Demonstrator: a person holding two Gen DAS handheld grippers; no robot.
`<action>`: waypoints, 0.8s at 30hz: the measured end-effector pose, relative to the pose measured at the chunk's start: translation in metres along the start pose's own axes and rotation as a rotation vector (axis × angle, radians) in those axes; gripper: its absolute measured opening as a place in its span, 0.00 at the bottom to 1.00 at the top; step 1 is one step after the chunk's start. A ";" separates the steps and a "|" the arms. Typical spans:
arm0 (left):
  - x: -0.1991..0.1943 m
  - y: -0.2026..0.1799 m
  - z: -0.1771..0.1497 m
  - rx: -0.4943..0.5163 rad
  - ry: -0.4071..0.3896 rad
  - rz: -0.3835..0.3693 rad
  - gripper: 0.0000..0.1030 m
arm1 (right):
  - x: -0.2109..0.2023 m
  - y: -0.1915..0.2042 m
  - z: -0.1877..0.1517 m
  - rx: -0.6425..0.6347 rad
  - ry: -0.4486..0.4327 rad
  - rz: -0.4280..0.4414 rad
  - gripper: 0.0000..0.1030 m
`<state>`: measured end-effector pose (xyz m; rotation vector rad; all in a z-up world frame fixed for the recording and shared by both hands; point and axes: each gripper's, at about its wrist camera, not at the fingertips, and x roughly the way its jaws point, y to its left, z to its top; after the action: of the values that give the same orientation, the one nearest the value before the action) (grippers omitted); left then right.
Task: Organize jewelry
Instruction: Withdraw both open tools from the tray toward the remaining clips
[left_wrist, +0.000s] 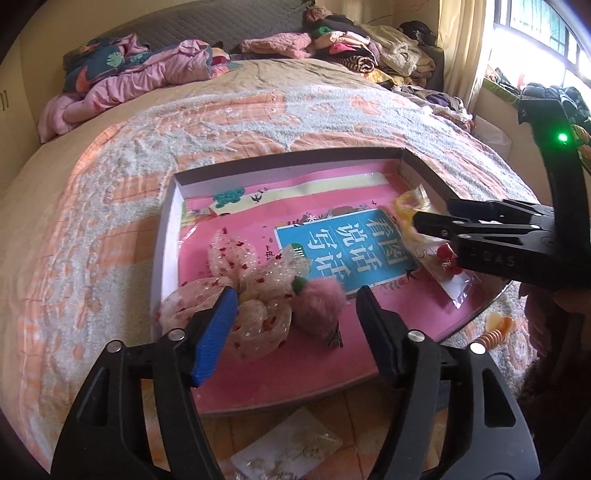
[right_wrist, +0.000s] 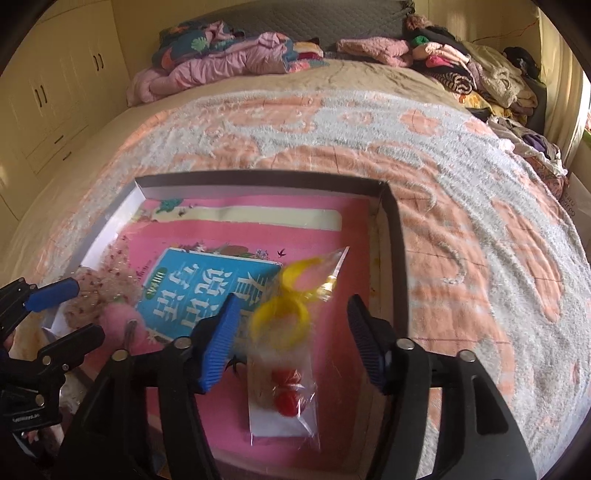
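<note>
Box lid or shallow box (right_wrist: 391, 229) sits on the patterned bedspread (right_wrist: 461, 184), lined with a pink book (right_wrist: 258, 218). Right gripper (right_wrist: 291, 332): jaws spread wide, holding nothing; directly between and just ahead of the pads lies a clear packet (right_wrist: 284, 391) with red bead earrings on a card, and on its far end a pair of yellow rings (right_wrist: 284, 314), blurred. Packet long axis runs roughly along the gripper's forward line, slightly tilted, so the fingers straddle it across its narrow width; a straight descent and close looks sufficient, judged from this view. Left gripper (left_wrist: 295, 325): also open, empty, hovering over the near left corner of the box above a sequinned mesh bow (left_wrist: 240, 295) and a pink fuzzy clip (left_wrist: 319, 306), the clip lying nearer the midline between the pads. Outside the box, near edge: another clear packet (left_wrist: 288, 450) and an orange spiral piece (left_wrist: 493, 338) on the bedspread. Right gripper is the nearer one to the earring packet; left is well apart from it.
</note>
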<state>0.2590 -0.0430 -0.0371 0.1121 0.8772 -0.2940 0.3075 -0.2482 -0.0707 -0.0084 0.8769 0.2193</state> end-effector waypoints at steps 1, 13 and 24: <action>-0.003 0.000 0.000 -0.001 -0.003 0.002 0.58 | -0.007 0.000 -0.001 -0.002 -0.013 -0.001 0.65; -0.054 -0.001 -0.004 -0.047 -0.090 0.034 0.89 | -0.084 -0.008 -0.028 0.011 -0.137 -0.032 0.88; -0.091 -0.004 -0.017 -0.065 -0.133 0.050 0.89 | -0.136 -0.007 -0.047 0.038 -0.206 -0.022 0.90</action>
<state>0.1904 -0.0242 0.0223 0.0534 0.7503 -0.2234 0.1888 -0.2848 0.0028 0.0395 0.6750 0.1799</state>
